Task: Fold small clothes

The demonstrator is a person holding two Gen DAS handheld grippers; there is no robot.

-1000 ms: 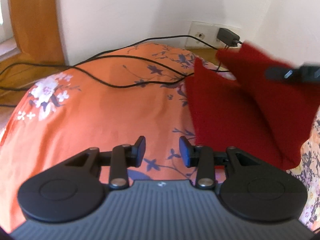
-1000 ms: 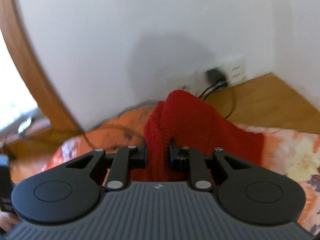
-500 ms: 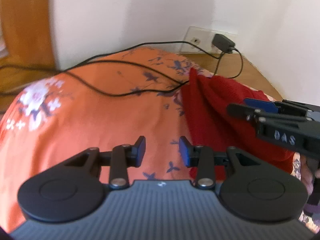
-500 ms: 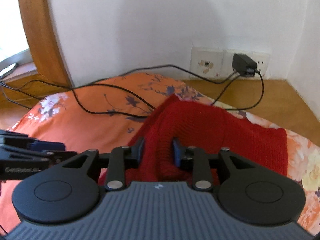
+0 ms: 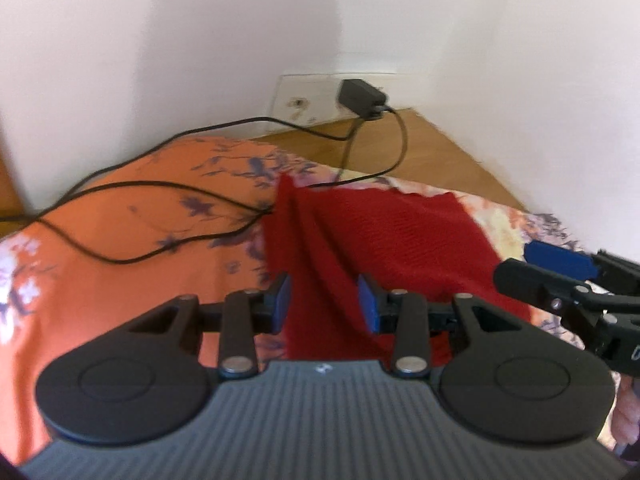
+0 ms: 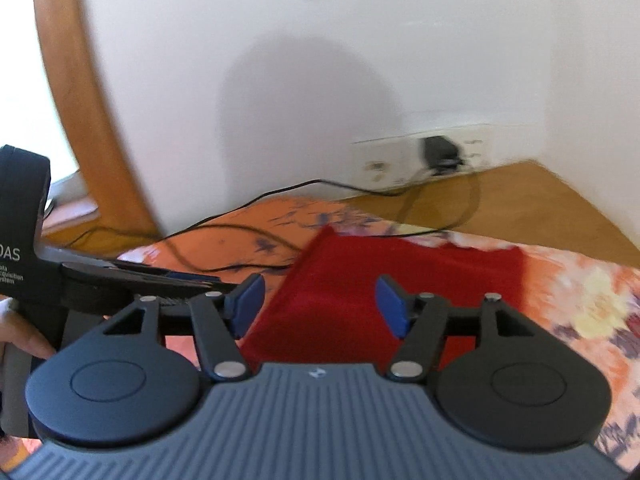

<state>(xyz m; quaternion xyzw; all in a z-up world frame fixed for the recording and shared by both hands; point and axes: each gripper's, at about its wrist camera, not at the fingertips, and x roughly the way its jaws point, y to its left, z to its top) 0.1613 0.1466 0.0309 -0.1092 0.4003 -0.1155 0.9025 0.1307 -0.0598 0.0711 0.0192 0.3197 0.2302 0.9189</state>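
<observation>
Red knitted cloth [image 5: 384, 236] lying on orange floral bedsheet [image 5: 120, 232], ribbed texture, one raised fold ridge along left edge, far edge straight. Left hand-held gripper [image 5: 323, 302] spread wide, blue flat pads either side of the cloth's near part, not clamping. Right hand-held gripper [image 6: 320, 306] also spread wide above the cloth, nothing held. Thin black cable [image 5: 160, 196] looping across sheet to boxy black charger [image 5: 360, 94] in wall socket.
</observation>
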